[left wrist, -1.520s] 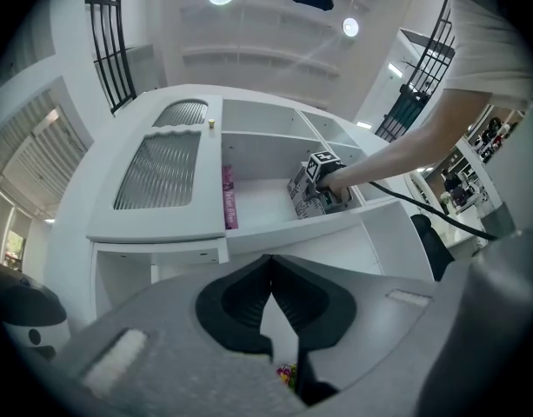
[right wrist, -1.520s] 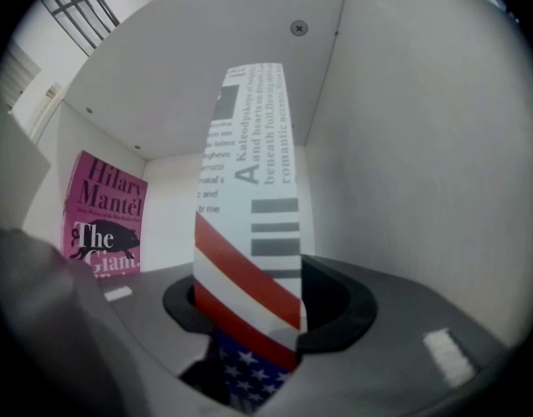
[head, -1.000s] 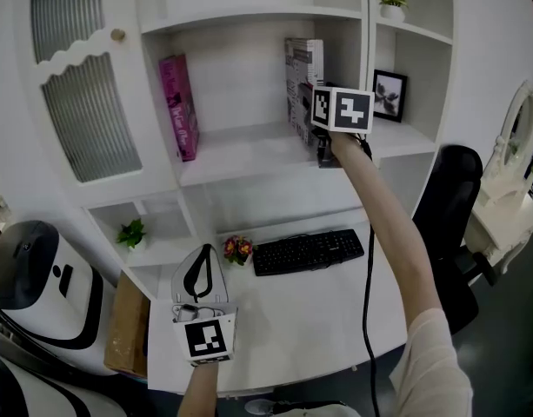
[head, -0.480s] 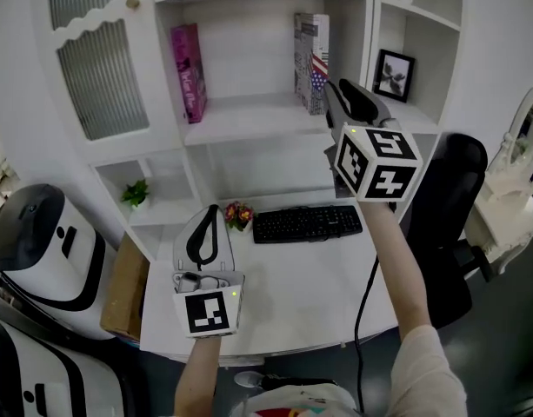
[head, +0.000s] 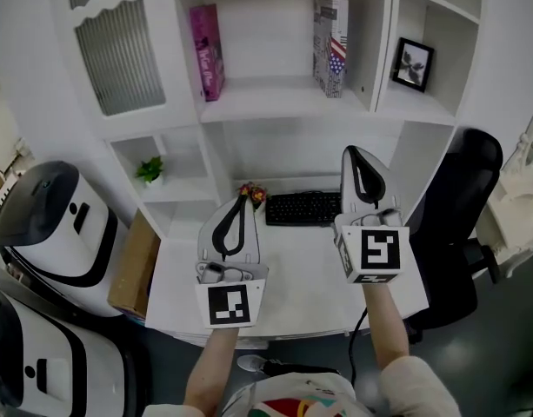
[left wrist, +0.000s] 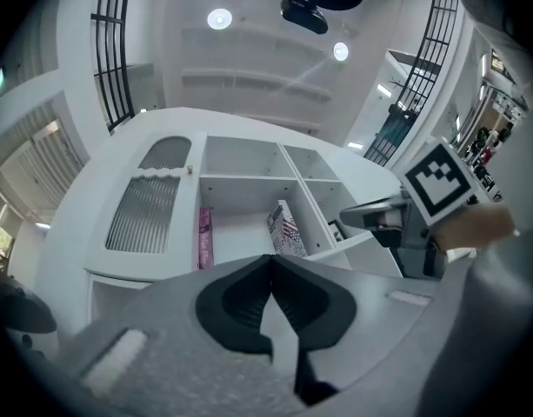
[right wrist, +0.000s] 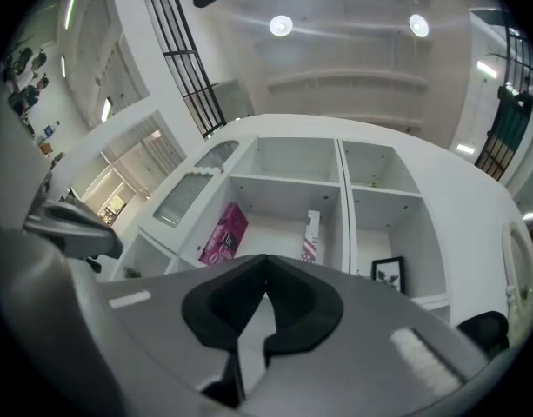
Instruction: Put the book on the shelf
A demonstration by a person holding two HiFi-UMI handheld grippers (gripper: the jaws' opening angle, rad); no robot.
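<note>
head view: the left gripper (head: 240, 202) and the right gripper (head: 355, 156) are both held over the white desk (head: 301, 289), side by side and well apart, pointing toward the white wall unit.

left gripper view: the left gripper (left wrist: 270, 261) has its jaws clenched tip to tip, with nothing between them.

right gripper view: the right gripper (right wrist: 264, 261) has just been closing its jaws. they now meet at the tips and nothing is between them.

task item: the grey-and-white book (head: 330, 33) with a flag-pattern cover stands upright on the white wooden shelf (head: 275, 98), in the middle compartment, near its right wall. neither gripper touches it. it shows in the same place in the left gripper view (left wrist: 286, 230) and the right gripper view (right wrist: 311, 237).

other items: a tall pink book (head: 207, 52) stands at the left wall of the same compartment, well apart from the task item. a black-framed picture (head: 413, 64) stands in the compartment to the right. a black computer keyboard (head: 303, 208) lies at the back of the desk, between the two grippers as seen from above, with a small bunch of flowers (head: 253, 194) just beside its left end. a small green potted plant (head: 150, 170) sits in a low cubby at left. a black office chair (head: 462, 189) stands to the right of the desk.
</note>
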